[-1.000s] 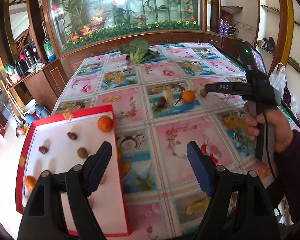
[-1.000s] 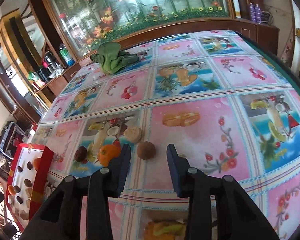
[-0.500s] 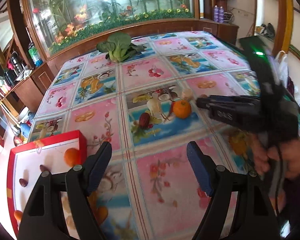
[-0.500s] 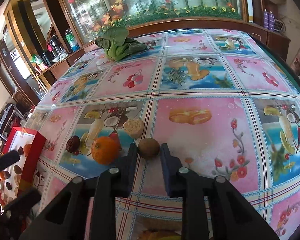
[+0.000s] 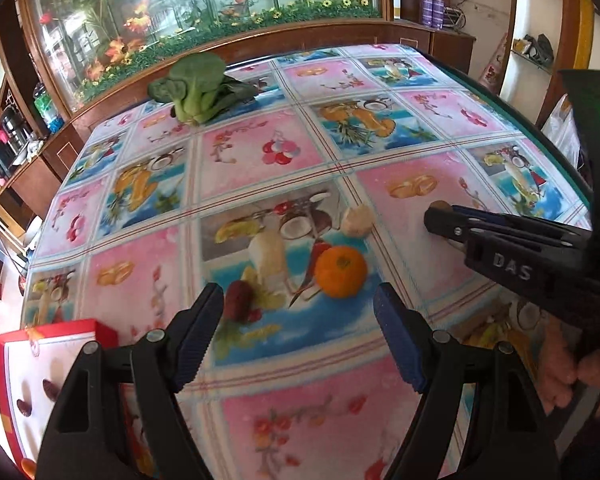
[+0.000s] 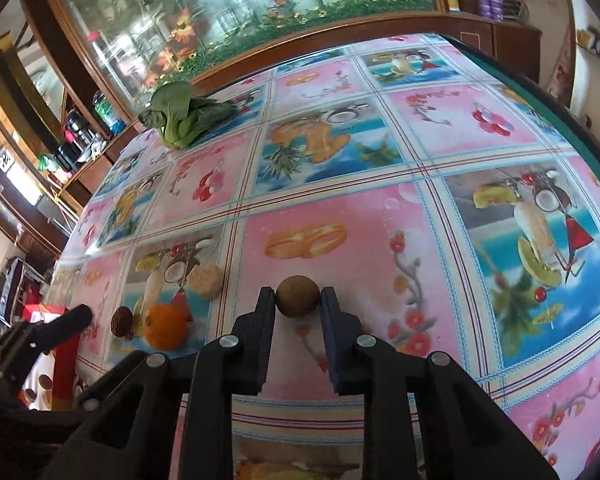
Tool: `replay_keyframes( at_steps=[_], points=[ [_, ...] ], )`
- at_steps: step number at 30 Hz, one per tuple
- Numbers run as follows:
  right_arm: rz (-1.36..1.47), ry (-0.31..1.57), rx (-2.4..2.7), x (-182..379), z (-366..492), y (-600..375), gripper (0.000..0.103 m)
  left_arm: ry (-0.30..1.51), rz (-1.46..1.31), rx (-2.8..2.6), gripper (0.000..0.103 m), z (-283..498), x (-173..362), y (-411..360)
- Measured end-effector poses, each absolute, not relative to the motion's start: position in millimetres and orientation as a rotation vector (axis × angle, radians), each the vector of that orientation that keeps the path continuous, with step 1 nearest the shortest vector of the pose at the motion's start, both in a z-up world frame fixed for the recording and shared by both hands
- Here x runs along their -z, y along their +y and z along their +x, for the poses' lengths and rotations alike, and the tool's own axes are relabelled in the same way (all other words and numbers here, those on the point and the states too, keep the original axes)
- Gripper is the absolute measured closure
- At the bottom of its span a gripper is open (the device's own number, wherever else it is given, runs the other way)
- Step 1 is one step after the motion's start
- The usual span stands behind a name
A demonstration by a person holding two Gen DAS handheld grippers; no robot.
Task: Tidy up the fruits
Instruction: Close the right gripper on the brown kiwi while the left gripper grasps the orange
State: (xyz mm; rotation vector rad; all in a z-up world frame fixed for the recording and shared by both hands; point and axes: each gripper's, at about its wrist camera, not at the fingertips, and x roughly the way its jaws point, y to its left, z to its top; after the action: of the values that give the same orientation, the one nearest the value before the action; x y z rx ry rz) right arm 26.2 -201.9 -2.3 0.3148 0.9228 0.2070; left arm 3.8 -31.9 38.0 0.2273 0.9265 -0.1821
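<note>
A small brown round fruit rests on the fruit-patterned tablecloth, and my right gripper is shut on it, both pads pressing its sides. To its left lie an orange, a dark red fruit and a pale beige lump. My left gripper hangs open just in front of the orange and the dark red fruit, which sits by its left fingertip. The right gripper reaches in from the right. A red tray with several small fruits sits at lower left.
A green bok choy lies at the table's far side, in front of a wooden cabinet with a glass flower display. The table's green edge runs along the right. A person's hand holds the right gripper's handle.
My left gripper has swung right, away from the red tray and up to the orange and dark red fruit. The right gripper's jaws have closed onto the brown fruit.
</note>
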Motion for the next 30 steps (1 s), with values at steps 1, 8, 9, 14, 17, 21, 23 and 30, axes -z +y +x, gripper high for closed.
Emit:
replay_keyframes(
  at_steps=[1, 8, 9, 14, 17, 21, 23, 30],
  points=[
    [0.315, 0.923, -0.206, 2.3, 27.0, -202.2, 0.081, 0.933, 0.229, 0.183, 0.026, 6.9, -35.9, -34.2],
    [0.308, 0.920, -0.202, 2.2, 27.6, -202.4, 0.081, 0.959, 0.210, 0.213, 0.041, 20.8, -26.8, -42.4],
    [0.305, 0.920, -0.201, 2.2, 27.5, -202.2, 0.081, 0.961, 0.209, 0.219, 0.041, 21.3, -26.0, -43.7],
    [0.307, 0.918, -0.201, 2.0, 27.9, -202.4, 0.081, 0.969, 0.200, 0.232, 0.041, 23.8, -21.5, -48.9],
    [0.304, 0.918, -0.200, 2.0, 28.1, -202.3, 0.081, 0.972, 0.189, 0.233, 0.043, 25.4, -19.0, -49.9],
    [0.295, 0.915, -0.196, 1.7, 28.6, -200.7, 0.081, 0.986, 0.150, 0.246, 0.067, 28.7, -13.8, -47.9],
    [0.287, 0.912, -0.196, 1.5, 28.8, -199.2, 0.081, 0.983, 0.147, 0.248, 0.068, 29.2, -13.3, -47.9],
    [0.286, 0.909, -0.202, 1.8, 29.1, -198.0, 0.081, 0.981, 0.124, 0.245, 0.069, 23.7, -14.5, -45.3]
  ],
)
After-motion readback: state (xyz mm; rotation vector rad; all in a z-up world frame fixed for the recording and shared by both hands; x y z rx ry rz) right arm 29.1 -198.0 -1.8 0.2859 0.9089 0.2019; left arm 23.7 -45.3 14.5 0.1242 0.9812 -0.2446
